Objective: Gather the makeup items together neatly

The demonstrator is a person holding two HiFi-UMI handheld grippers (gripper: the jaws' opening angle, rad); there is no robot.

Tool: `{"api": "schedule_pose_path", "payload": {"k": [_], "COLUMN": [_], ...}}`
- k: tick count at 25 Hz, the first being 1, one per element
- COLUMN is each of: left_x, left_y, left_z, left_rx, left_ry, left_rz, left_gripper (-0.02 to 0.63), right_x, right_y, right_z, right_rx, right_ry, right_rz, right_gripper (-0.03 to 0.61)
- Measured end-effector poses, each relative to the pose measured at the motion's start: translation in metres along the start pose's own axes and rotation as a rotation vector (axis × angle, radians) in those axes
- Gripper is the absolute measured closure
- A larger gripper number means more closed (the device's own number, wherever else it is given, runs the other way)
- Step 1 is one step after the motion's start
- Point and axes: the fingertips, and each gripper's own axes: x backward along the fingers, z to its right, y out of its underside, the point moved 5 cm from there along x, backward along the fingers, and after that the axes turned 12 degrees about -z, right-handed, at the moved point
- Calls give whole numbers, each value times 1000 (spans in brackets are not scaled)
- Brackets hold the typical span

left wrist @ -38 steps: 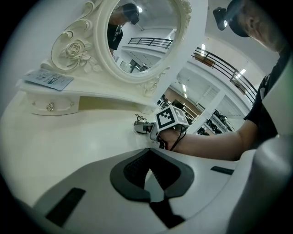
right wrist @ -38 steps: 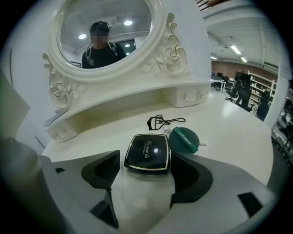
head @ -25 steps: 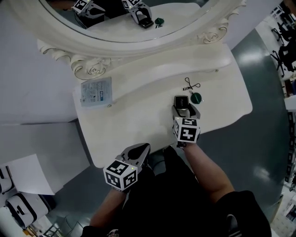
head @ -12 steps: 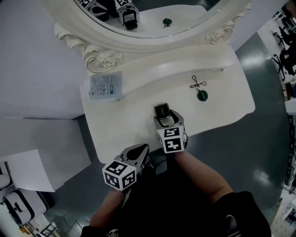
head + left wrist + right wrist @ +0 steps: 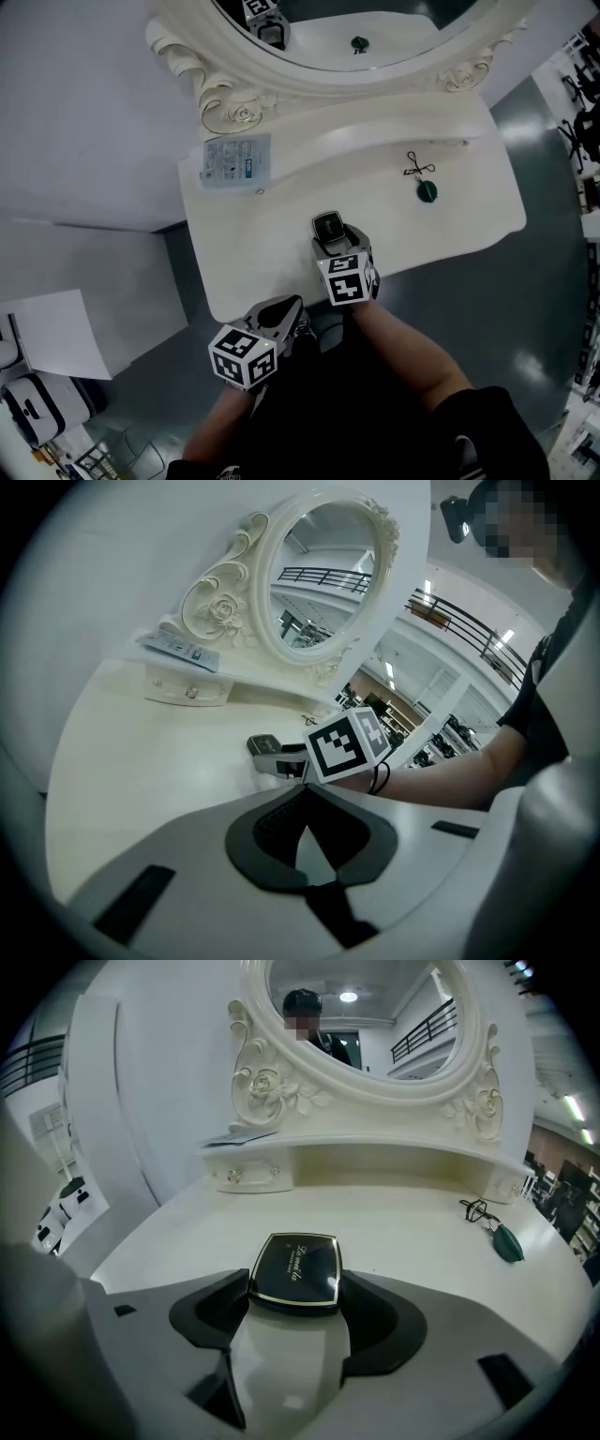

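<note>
1. The right gripper's (image 5: pixel 296 1303) jaws are clamping a compact (image 5: pixel 295 1271) by its sides, at the centre of the head view, on the smooth cream bench (image 5: pixel 272 253).
2. The compact is showing a glossy black lid, squarish with rounded corners, edged in gold and bearing gold script.
3. The left gripper (image 5: pixel 306 801), jaws together and empty, is hanging at the bench's front edge, lower centre.
4. A green charm (image 5: pixel 427 191) on a black cord is lying to the right.

One black compact (image 5: pixel 327 225) at the near middle of the one tabletop (image 5: pixel 272 244), one green charm on a black cord (image 5: pixel 427 190) at the right, one flat printed packet (image 5: pixel 236 160) far left, one ornate oval mirror (image 5: pixel 394 28), two tools, left tool (image 5: pixel 292 305), right tool (image 5: pixel 295 1283).
</note>
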Motion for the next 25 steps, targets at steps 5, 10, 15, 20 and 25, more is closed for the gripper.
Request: {"api": "schedule_pose_path", "payload": {"k": [5, 10, 15, 20, 25], "left_x": [5, 5, -7, -30, -55], "left_y": [4, 3, -6, -25, -43], "left_z": [-4, -4, 6, 23, 39], "left_rx": [6, -5, -29, -61, -88], "left_ry": [0, 7, 32, 69, 91], "left_rz": [2, 2, 3, -2, -13], "left_gripper": [606, 606, 605, 606, 606], "right_x": [-3, -2, 28, 57, 76], "right_y": [3, 2, -2, 14, 29], "right_z": [-2, -6, 15, 108, 207], "right_rx": [25, 43, 7, -86, -175], "right_ry": [15, -15, -35, 105, 261], "right_rz": [-21, -10, 72, 100, 98], "right_gripper": [252, 250, 250, 252, 367]}}
